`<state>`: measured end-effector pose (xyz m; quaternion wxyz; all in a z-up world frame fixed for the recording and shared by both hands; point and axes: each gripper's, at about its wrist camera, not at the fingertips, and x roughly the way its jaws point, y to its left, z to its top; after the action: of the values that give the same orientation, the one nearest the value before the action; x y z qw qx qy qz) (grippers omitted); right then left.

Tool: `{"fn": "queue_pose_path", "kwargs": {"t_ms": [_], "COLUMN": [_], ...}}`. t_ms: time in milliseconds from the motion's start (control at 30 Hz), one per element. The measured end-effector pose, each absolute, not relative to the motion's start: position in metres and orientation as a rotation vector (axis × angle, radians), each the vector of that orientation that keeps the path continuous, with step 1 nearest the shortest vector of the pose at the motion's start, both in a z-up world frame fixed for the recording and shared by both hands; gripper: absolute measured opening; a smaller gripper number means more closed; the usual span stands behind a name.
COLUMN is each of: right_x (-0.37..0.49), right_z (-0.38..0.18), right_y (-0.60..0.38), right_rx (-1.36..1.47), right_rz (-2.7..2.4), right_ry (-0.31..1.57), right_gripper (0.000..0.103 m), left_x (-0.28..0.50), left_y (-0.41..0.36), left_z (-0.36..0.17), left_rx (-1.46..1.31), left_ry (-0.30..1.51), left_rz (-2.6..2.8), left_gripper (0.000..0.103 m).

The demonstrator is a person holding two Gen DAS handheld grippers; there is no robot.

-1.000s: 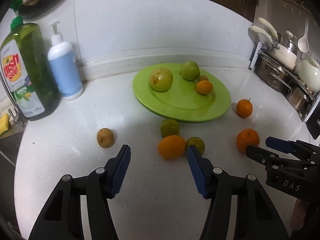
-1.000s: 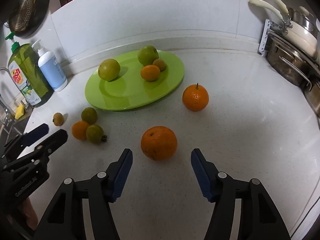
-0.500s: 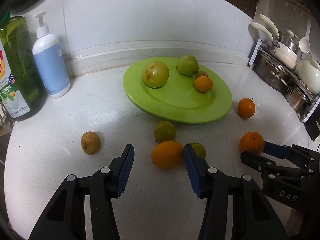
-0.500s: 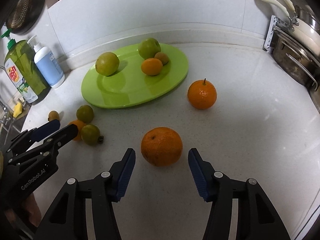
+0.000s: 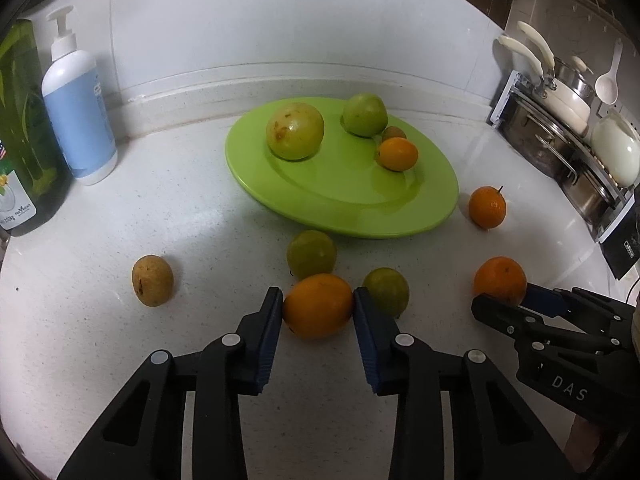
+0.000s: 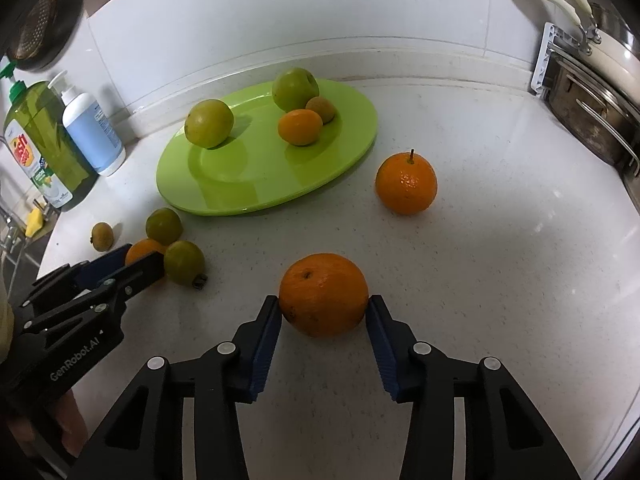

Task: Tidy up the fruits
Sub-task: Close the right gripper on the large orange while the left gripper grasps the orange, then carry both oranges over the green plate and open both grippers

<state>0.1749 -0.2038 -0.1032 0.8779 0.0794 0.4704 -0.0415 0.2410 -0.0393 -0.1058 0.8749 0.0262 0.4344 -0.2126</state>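
A green plate (image 5: 352, 204) (image 6: 240, 184) at the back of the white counter holds two green fruits, a small orange one and a small brown one. My left gripper (image 5: 318, 306) is shut on a smooth orange fruit (image 5: 318, 306) resting on the counter, with two small green fruits (image 5: 311, 252) (image 5: 386, 290) just beyond it. My right gripper (image 6: 323, 307) is shut on a large orange (image 6: 323, 294) on the counter. A stemmed orange (image 6: 406, 182) (image 5: 487, 207) lies right of the plate. A brown fruit (image 5: 152, 280) lies to the left.
A blue-and-white pump bottle (image 5: 78, 120) and a green dish-soap bottle (image 5: 20, 140) stand at the back left. A rack of pots and pans (image 5: 560, 128) lines the right side. The sink edge (image 6: 16, 236) is at far left.
Both grippers moved forward and closed: the left one onto the smooth orange fruit, the right one onto the large orange. The fruits have not visibly shifted on the counter.
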Motion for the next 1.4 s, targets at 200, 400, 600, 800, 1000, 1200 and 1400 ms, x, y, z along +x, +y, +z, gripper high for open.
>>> {"fn": "queue_pose_path", "kwargs": {"t_ms": [200, 400, 600, 800, 1000, 1200, 1400], "right_x": [0.176, 0.176, 0.173, 0.169, 0.163, 0.159, 0.157], "right_z": [-0.104, -0.104, -0.1, -0.095, -0.087, -0.077, -0.062], "right_y": [-0.204, -0.205, -0.202, -0.199, -0.197, -0.196, -0.198], "right_rx": [0.163, 0.17, 0.167, 0.168, 0.169, 0.179, 0.182], "right_rz": [-0.081, -0.075, -0.067, -0.052, -0.045, -0.029, -0.016], "right_ry": [0.972, 0.969, 0.958, 0.948, 0.924, 0.905, 0.875], "right_gripper": [0.044, 0.043, 0.043, 0.043, 0.043, 0.043, 0.043], "left_x": [0.24, 0.235, 0.231, 0.227, 0.218, 0.213, 0.214], "left_y": [-0.04, -0.04, -0.036, -0.033, -0.031, -0.031, -0.038], "left_z": [-0.105, -0.101, -0.097, -0.092, -0.078, -0.062, -0.044], "left_rx": [0.066, 0.074, 0.071, 0.07, 0.063, 0.069, 0.078], "left_ry": [0.906, 0.891, 0.884, 0.873, 0.846, 0.818, 0.777], "left_rz": [-0.443, -0.434, -0.43, -0.428, -0.433, -0.434, -0.451], "left_gripper": [0.036, 0.036, 0.036, 0.036, 0.036, 0.036, 0.036]}}
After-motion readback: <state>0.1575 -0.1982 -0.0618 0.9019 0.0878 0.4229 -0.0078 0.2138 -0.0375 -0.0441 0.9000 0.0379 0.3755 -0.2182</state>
